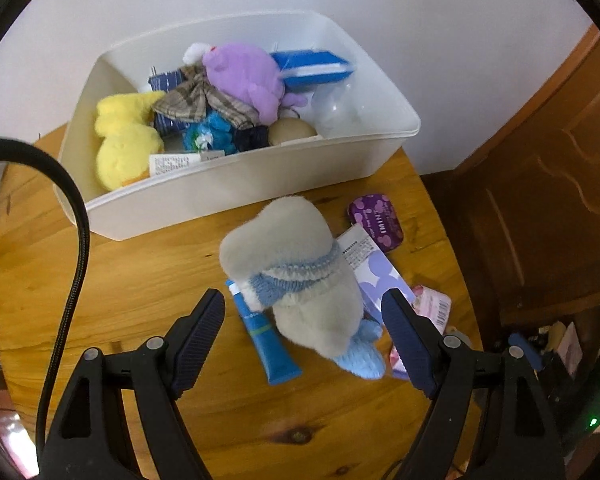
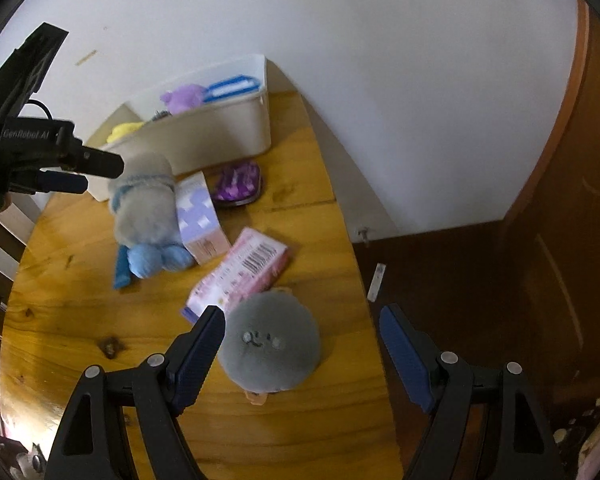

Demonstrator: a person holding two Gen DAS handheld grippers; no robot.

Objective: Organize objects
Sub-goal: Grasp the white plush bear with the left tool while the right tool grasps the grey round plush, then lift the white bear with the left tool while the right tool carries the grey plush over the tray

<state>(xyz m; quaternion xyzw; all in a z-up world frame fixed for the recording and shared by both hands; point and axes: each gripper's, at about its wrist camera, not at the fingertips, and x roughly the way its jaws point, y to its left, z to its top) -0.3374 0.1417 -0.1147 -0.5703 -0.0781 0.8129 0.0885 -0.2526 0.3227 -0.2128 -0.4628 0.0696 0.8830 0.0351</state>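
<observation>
Lying between left gripper [image 1: 303,320] fingers: grey plush [image 1: 296,272].

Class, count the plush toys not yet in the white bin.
2: the grey plush with blue feet between the left gripper fingers, and the round grey plush by the right gripper.

Right claw open above a round grey plush

The right claw [image 2: 302,326] hangs spread over the grey plush ball [image 2: 269,350] near the wooden tabletop's [image 2: 80,320] edge. Just beyond lies a pink barcoded packet [image 2: 246,276]. Farther off, a grey plush with blue feet [image 2: 148,212] rests beside a lilac box [image 2: 200,216], before the white bin [image 2: 220,132].
</observation>
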